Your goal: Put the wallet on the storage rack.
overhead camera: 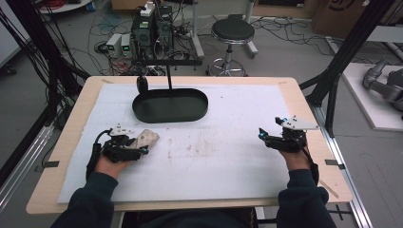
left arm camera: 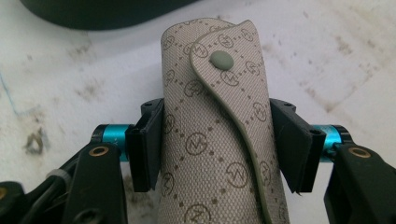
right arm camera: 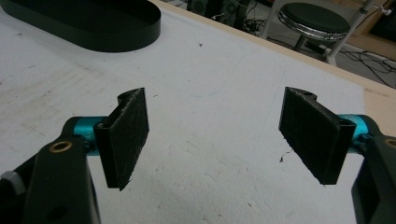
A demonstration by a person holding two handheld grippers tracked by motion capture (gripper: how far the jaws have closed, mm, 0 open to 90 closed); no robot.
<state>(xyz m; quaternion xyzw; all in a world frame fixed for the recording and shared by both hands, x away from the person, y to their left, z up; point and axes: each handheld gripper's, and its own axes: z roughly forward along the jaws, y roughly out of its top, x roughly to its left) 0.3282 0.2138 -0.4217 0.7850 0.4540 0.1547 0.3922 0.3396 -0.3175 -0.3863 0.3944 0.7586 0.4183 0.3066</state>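
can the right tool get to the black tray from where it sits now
Probably yes. The right tool is open with nothing between its pads, and only bare white mat lies between it and the black tray. The patterned pouch sits off in the left tool.

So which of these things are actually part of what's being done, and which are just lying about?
In use:
- beige patterned fabric pouch with a snap button, gripped between the left gripper's jaws
- right gripper, jaws open, nothing between them
- black oval tray, possibly the pouch's destination

Just lying about:
- black round stool
- electronics boxes and cables on the floor
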